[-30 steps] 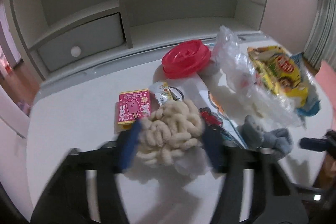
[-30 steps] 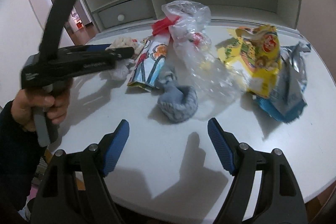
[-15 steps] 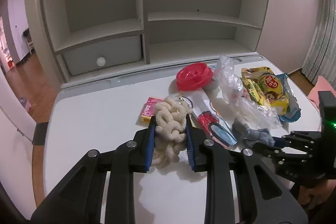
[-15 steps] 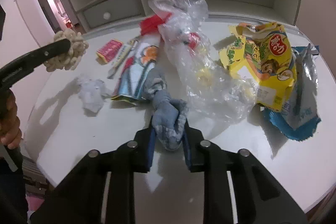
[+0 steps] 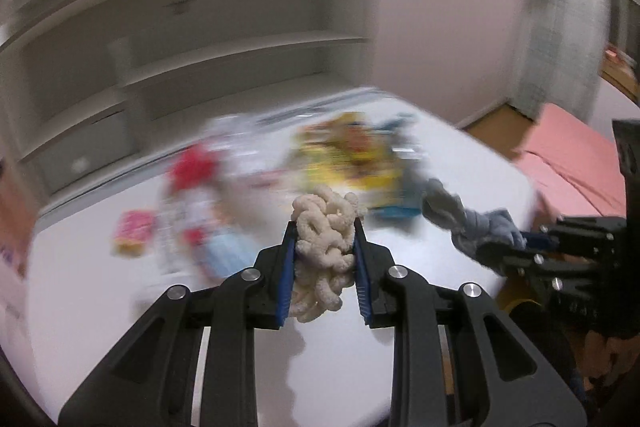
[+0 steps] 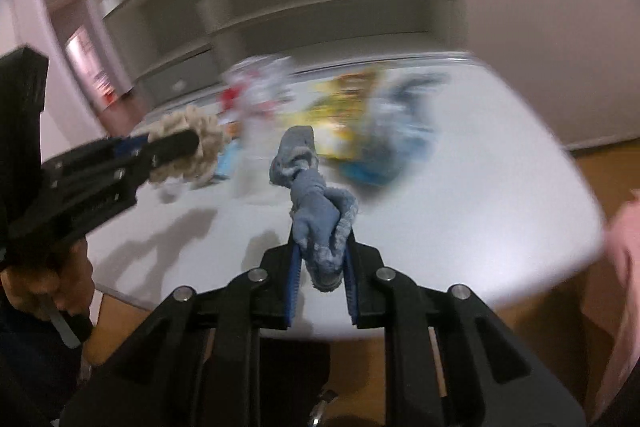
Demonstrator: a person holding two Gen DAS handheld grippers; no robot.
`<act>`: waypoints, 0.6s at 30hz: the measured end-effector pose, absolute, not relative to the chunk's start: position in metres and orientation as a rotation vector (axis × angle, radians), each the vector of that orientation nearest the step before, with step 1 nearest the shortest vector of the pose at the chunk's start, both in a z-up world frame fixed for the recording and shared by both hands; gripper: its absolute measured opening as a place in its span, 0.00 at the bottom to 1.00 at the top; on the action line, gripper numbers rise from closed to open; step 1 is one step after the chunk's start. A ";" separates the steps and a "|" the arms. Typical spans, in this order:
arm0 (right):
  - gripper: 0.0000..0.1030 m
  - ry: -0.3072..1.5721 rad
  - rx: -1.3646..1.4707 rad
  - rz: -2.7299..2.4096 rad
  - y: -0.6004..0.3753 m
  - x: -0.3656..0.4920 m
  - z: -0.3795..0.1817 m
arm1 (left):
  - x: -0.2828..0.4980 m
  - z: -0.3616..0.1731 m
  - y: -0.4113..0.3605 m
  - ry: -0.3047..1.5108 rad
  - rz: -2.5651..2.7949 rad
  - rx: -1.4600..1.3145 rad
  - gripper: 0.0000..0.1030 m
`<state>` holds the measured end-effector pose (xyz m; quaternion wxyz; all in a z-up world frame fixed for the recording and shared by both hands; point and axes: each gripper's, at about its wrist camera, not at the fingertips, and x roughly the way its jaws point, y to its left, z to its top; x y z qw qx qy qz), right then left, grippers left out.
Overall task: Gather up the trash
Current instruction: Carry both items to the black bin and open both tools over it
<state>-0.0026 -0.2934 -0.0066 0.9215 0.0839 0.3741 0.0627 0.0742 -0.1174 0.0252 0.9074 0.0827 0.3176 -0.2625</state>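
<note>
Presently, cream fabric (image 5: 324, 247) is clamped by the left gripper (image 5: 325, 263) and grey cloth (image 6: 320, 227) by the right gripper (image 6: 320, 263), both lifted off the table (image 6: 460, 163); disposal is judged next.

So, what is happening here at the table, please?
A person is clearing a white table with a two-finger gripper in each hand. The left gripper is shut on a cream knobbly cloth, and the right gripper is shut on a blue-grey cloth. Both cloths are lifted off the tabletop. Snack wrappers, a clear bag and a red item lie on the table behind them, too blurred to describe further.
</note>
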 end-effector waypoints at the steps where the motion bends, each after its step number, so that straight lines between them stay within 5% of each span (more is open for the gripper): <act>1: 0.18 0.764 0.188 0.090 -0.310 -0.013 -0.007 | 0.066 0.024 -0.138 0.652 -0.589 0.182 0.24; 8: 0.19 0.776 0.334 -0.240 -0.446 -0.109 -0.034 | 0.005 0.001 -0.282 0.672 -0.907 0.278 0.24; 18: 0.19 0.884 0.589 -0.633 -0.586 -0.270 -0.145 | -0.096 -0.076 -0.456 0.744 -1.234 0.422 0.24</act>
